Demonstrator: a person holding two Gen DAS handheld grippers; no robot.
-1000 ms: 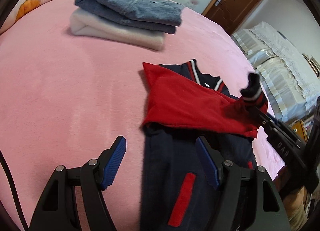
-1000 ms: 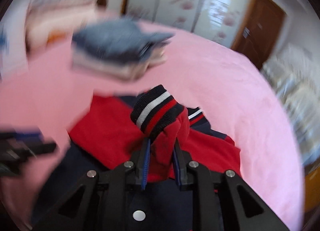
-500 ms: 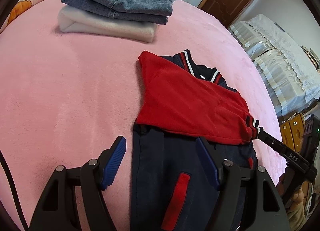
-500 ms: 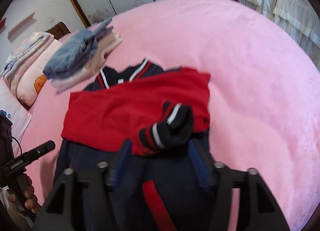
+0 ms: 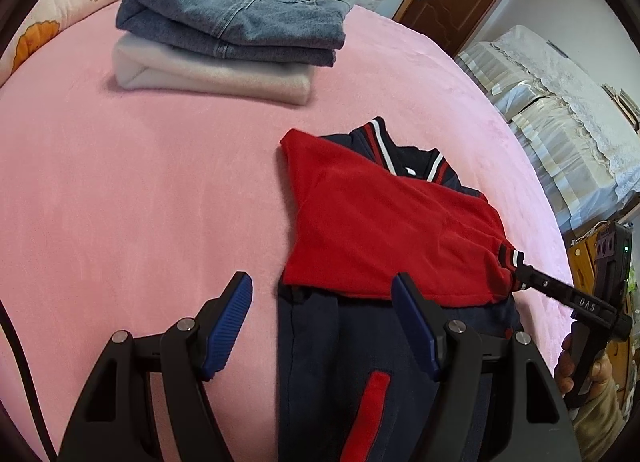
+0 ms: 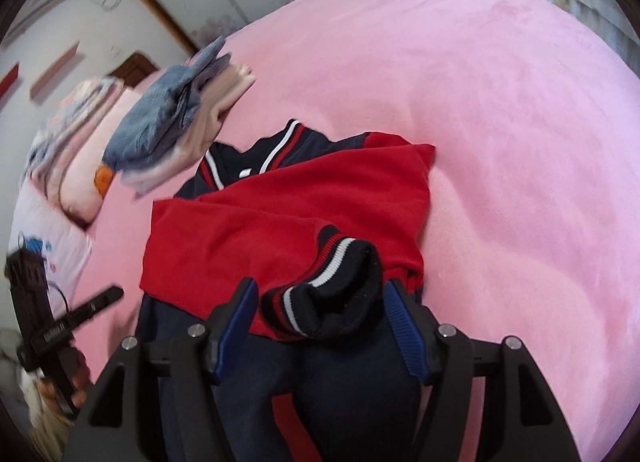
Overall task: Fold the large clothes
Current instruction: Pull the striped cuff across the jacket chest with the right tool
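Both sets of jaws stand spread and hold nothing: the left gripper (image 5: 322, 322) hovers over the jacket (image 5: 360, 362) near its left edge, and the right gripper (image 6: 320, 326) straddles the ribbed, striped cuff (image 6: 332, 302) without pinching it. The jacket lies flat on the bed (image 5: 140, 202), navy body with red fleecy sleeves (image 5: 380, 230) crossed over the chest, so I'd judge the sleeve folds done and the body fold from hem to collar left. Beyond it, folded jeans (image 5: 236, 18) sit on a soft cream garment (image 5: 208, 74), finished, it seems; a pillow (image 5: 60, 10) lies farthest back.
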